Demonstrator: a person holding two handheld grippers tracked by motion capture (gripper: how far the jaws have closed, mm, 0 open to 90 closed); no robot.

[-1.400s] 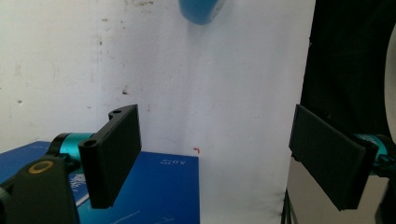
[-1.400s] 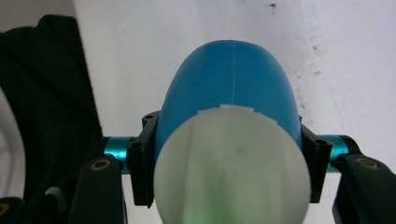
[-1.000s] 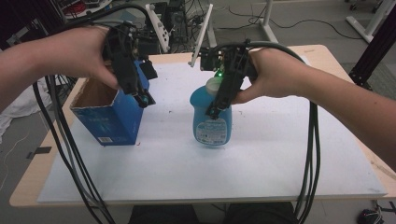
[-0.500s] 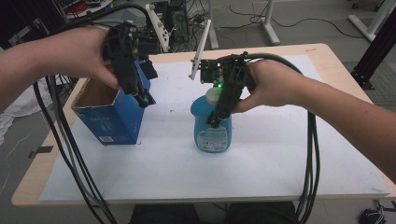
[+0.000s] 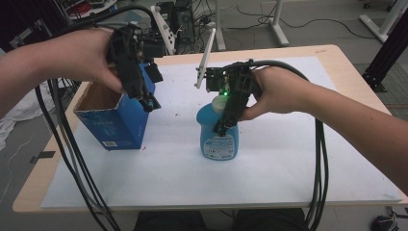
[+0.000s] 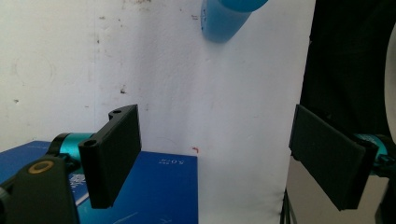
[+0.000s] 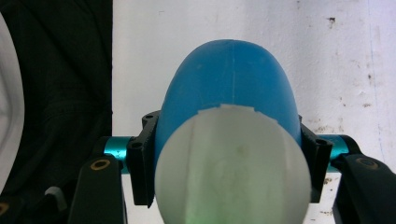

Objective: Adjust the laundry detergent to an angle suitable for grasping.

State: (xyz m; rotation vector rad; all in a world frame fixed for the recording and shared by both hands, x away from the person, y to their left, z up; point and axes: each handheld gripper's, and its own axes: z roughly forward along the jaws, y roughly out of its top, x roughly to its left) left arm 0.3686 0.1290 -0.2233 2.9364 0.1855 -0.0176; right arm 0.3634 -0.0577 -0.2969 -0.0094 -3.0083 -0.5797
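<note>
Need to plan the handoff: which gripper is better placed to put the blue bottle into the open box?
Right, probably. The right gripper already clamps the blue bottle below its white cap. The left gripper is open over the blue box, holding nothing.

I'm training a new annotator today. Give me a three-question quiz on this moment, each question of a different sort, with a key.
1. True or false: the left gripper is shut on the box.
2. Multiple choice: what does the right gripper hold? A) a cardboard tube B) the blue bottle C) a cable
3. Fill in: the top of the box is ____.

Key
1. False. Its jaws stand wide apart above the box's edge, with nothing between them.
2. B. The jaws press on both sides of the bottle just below its white cap.
3. Open. The brown inside shows from the high view.
</note>
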